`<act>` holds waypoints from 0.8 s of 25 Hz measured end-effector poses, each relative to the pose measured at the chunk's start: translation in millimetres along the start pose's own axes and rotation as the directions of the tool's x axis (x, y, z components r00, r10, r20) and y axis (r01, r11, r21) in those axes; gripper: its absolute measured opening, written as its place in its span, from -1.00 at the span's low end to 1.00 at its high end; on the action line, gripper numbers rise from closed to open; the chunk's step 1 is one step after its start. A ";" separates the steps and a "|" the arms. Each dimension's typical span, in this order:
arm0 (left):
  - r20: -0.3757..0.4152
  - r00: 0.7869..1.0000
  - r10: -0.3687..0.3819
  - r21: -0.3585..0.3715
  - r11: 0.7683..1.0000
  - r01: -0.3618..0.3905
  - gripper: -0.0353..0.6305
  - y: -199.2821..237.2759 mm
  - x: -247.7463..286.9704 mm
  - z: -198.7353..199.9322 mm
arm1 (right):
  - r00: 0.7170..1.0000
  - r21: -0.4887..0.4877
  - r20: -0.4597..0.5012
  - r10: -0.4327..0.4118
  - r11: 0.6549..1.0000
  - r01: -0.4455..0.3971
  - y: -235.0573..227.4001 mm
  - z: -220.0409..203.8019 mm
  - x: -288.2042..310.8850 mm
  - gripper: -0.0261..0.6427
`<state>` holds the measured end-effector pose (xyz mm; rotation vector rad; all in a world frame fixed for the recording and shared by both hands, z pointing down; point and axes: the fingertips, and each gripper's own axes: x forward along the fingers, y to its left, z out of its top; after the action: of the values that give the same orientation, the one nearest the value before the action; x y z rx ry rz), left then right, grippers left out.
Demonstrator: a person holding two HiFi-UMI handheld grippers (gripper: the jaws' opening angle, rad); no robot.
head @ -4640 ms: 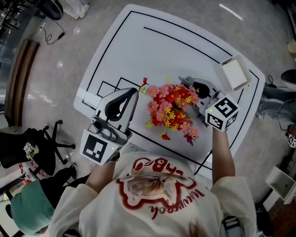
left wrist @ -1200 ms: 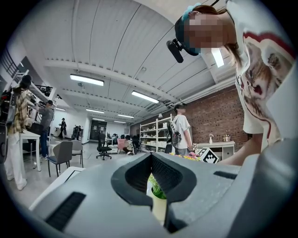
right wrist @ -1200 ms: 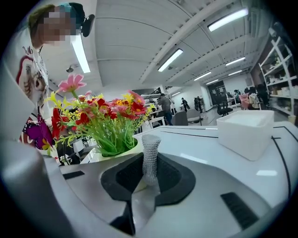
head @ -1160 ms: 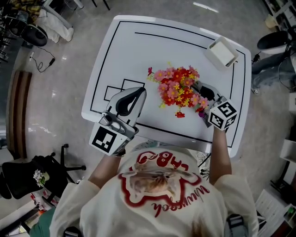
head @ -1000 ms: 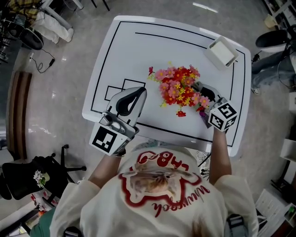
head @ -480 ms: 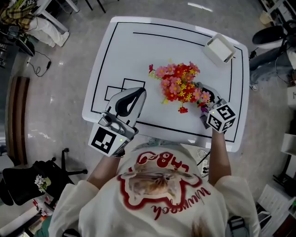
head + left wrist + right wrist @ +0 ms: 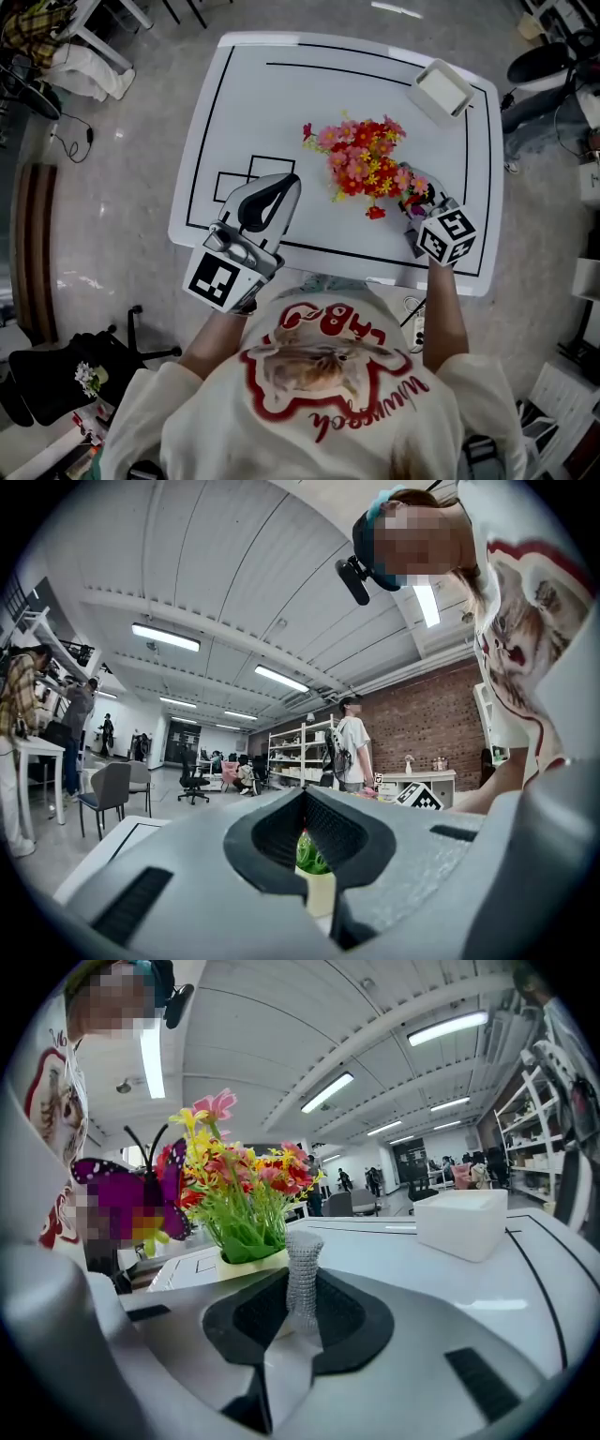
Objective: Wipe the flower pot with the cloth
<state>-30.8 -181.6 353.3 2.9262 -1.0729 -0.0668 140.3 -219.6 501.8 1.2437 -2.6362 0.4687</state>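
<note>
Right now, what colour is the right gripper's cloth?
Grey cloth, waffle-knit; clearest in right gripper view.

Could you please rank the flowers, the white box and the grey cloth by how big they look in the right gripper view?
1. flowers
2. white box
3. grey cloth, smallest even though it is nearest the camera

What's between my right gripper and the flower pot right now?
Only the cloth, pinched upright by the right gripper, stands before the flower pot; the right gripper view shows it.

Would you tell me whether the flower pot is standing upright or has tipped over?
Upright: in the right gripper view the pot sits flat on the table and its flowers rise straight up.
</note>
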 end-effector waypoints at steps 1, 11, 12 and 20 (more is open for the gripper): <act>0.000 1.000 -0.003 0.000 1.000 0.003 -0.88 -0.2 -0.8 -0.2 | 1.000 0.002 0.002 -0.008 1.000 0.008 0.5 -0.4 -0.6 -0.74; 0.008 0.999 -0.040 -0.005 0.999 0.040 -0.88 -3.6 -7.5 -1.5 | 0.997 0.019 0.016 -0.075 0.997 0.075 4.4 -4.2 -4.3 -0.74; 0.007 0.999 -0.043 -0.006 0.999 0.043 -0.88 -3.8 -9.0 -1.5 | 0.997 0.020 0.016 -0.081 0.997 0.081 5.4 -4.8 -5.2 -0.74; 0.011 0.998 -0.056 -0.002 0.998 0.056 -0.88 -0.8 -19.7 3.0 | 0.993 0.021 0.020 -0.115 0.993 0.114 12.7 -5.1 -8.1 -0.74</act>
<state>-45.4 -168.2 350.9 2.9573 -0.9916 -0.0848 135.7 -204.4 501.5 1.4043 -2.5657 0.4666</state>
